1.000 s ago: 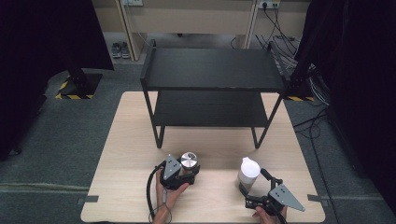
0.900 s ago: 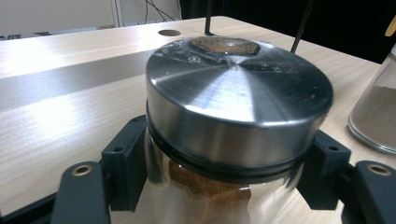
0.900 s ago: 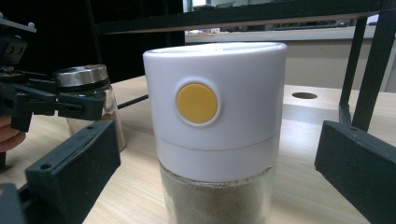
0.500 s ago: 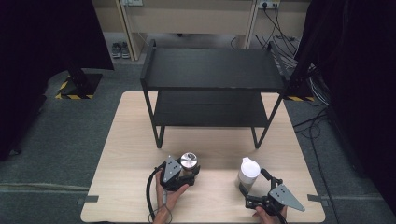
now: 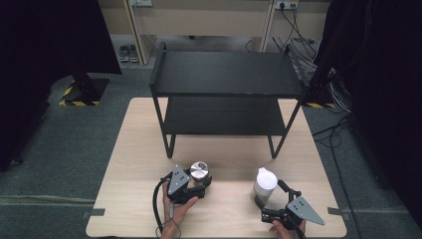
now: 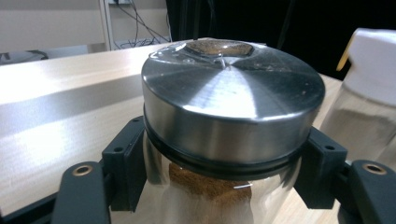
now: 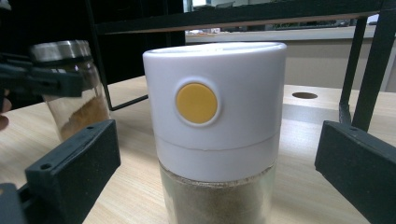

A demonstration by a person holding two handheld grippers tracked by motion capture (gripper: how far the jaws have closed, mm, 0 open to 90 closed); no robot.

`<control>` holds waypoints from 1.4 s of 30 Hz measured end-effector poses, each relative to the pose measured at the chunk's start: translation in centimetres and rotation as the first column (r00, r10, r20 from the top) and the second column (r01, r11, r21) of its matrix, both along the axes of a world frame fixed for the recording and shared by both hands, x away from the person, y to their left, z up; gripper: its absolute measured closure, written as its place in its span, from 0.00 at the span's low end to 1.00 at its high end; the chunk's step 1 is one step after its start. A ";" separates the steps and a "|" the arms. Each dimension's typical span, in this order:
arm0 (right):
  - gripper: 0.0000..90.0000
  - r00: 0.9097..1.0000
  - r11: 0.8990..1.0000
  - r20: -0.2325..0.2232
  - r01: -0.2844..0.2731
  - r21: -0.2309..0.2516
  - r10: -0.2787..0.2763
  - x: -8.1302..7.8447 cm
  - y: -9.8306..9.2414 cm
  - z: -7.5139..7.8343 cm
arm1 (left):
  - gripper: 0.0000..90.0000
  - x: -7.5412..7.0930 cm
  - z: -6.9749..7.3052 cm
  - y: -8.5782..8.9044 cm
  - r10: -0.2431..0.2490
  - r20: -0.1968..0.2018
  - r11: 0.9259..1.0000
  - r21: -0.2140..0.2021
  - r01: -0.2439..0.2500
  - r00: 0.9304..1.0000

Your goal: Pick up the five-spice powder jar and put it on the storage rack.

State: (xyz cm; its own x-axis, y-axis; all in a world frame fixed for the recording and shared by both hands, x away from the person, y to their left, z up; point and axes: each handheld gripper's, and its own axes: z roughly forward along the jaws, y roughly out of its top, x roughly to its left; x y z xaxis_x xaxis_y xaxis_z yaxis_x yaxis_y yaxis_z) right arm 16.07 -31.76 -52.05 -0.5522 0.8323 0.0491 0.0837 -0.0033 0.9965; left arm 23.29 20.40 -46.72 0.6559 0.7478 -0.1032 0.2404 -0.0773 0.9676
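My left gripper (image 5: 199, 180) pinches a steel-lidded jar (image 5: 200, 171) of brown powder. My right gripper (image 5: 271, 199), jaws spread, flanks a white-capped shaker (image 5: 264, 182) of pale powder; bare table (image 5: 139, 149) lies around both.

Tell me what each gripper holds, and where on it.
Left gripper clamps the metal-lidded jar at its glass neck, under the lid. Right gripper holds nothing; its jaws flank the white-capped jar.

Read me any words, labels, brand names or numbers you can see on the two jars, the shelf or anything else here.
No readable text anywhere.
Metal-lidded jar: plain lid, no label showing.
White-capped jar: just a blank yellow button, no lettering.
Black shelf and table: no markings.
Yellow-black hazard stripes on the floor: a pattern, not words.
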 end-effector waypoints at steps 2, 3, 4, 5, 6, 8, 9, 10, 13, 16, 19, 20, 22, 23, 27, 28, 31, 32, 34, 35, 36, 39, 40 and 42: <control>0.00 1.000 1.000 -0.001 0.000 0.001 0.000 0.0 0.0 0.0 | 0.34 0.0 0.6 0.2 -0.009 0.002 1.000 0.000 0.009 1.000; 0.00 1.000 1.000 -0.001 0.001 0.001 -0.001 0.0 0.0 0.0 | 0.34 0.0 0.9 0.3 -0.014 0.004 1.000 0.000 0.014 1.000; 0.00 1.000 1.000 -0.001 0.001 0.000 -0.001 0.0 0.0 0.0 | 0.34 0.0 1.2 0.4 -0.021 0.006 1.000 0.002 0.021 1.000; 0.00 1.000 1.000 -0.001 0.001 0.000 -0.001 0.0 0.0 0.0 | 0.34 0.1 1.4 0.4 -0.027 0.007 1.000 0.001 0.027 1.000; 0.00 1.000 1.000 -0.001 0.001 0.000 -0.001 0.0 0.0 0.0 | 0.34 0.1 1.7 0.5 -0.031 0.006 1.000 0.001 0.031 0.999; 0.00 1.000 1.000 -0.001 0.001 0.001 -0.001 0.0 0.0 0.0 | 0.34 0.2 2.0 0.6 -0.041 0.006 0.999 -0.002 0.041 0.999; 0.00 1.000 1.000 -0.002 0.001 0.001 -0.001 0.0 0.0 0.0 | 0.34 0.2 2.2 0.6 -0.047 0.005 0.999 -0.005 0.047 0.999; 0.00 1.000 1.000 -0.002 0.000 0.002 0.000 0.0 0.0 0.0 | 0.34 0.3 2.3 0.7 -0.052 0.003 0.999 -0.009 0.052 0.999; 0.00 1.000 1.000 -0.003 0.000 0.002 0.000 0.0 0.0 0.0 | 0.34 0.4 2.8 0.7 -0.061 0.001 0.998 -0.005 0.061 0.998; 0.00 1.000 1.000 -0.003 0.000 0.002 0.000 0.0 0.0 0.0 | 0.34 0.5 3.2 0.8 -0.074 0.003 0.997 -0.002 0.074 0.997; 0.00 1.000 1.000 -0.003 0.001 0.002 0.000 0.0 0.0 0.0 | 0.34 0.6 3.8 0.8 -0.083 0.007 0.997 0.008 0.083 0.997; 0.00 1.000 1.000 -0.004 0.001 0.002 -0.001 0.0 0.0 0.0 | 0.34 0.6 4.1 0.8 -0.086 0.009 0.996 0.010 0.086 0.996; 0.00 1.000 1.000 -0.004 0.000 0.002 0.000 0.0 0.0 0.0 | 0.34 0.7 4.6 0.7 -0.094 0.009 0.996 0.011 0.093 0.996; 0.00 1.000 1.000 -0.004 0.001 0.003 -0.001 0.0 0.0 0.0 | 0.34 0.9 4.8 0.8 -0.101 0.006 0.995 0.010 0.101 0.995; 0.00 1.000 1.000 -0.005 0.001 0.005 -0.001 0.0 0.0 0.0 | 0.34 1.3 5.8 0.9 -0.123 0.007 0.992 0.012 0.123 0.992; 0.00 1.000 1.000 -0.005 0.001 0.005 -0.001 0.0 0.0 0.0 | 0.34 1.3 6.0 1.0 -0.128 0.008 0.992 0.011 0.128 0.992; 0.00 1.000 1.000 -0.005 0.000 0.005 0.000 0.0 -0.1 0.0 | 0.34 1.6 6.7 1.2 -0.145 0.009 0.989 0.001 0.145 0.989; 0.00 1.000 1.000 -0.005 0.001 0.005 -0.001 0.0 0.0 0.0 | 0.34 1.7 6.9 1.2 -0.148 0.010 0.989 -0.004 0.148 0.989; 0.00 1.000 1.000 -0.005 0.001 0.005 -0.001 0.0 0.0 0.0 | 0.34 1.8 7.5 1.3 -0.150 0.009 0.989 -0.005 0.151 0.989; 0.00 1.000 1.000 -0.005 0.001 0.005 -0.001 0.0 0.0 0.0 | 0.34 1.9 7.8 1.3 -0.152 0.011 0.988 -0.004 0.152 0.988; 0.00 1.000 1.000 -0.005 0.001 0.004 -0.001 0.0 0.0 0.0 | 0.34 2.0 8.1 1.3 -0.154 0.014 0.988 -0.002 0.154 0.988; 0.00 1.000 1.000 -0.005 0.000 0.004 0.000 0.0 0.0 0.0 | 0.34 2.3 8.8 1.3 -0.163 0.017 0.986 -0.010 0.164 0.986; 0.00 1.000 1.000 -0.005 0.001 0.004 -0.001 0.0 0.0 0.0 | 0.34 2.4 9.0 1.4 -0.168 0.017 0.986 -0.013 0.168 0.986; 0.00 1.000 1.000 -0.005 0.000 0.005 0.000 0.0 -0.1 0.0 | 0.34 2.7 9.5 1.4 -0.174 0.018 0.985 -0.016 0.175 0.985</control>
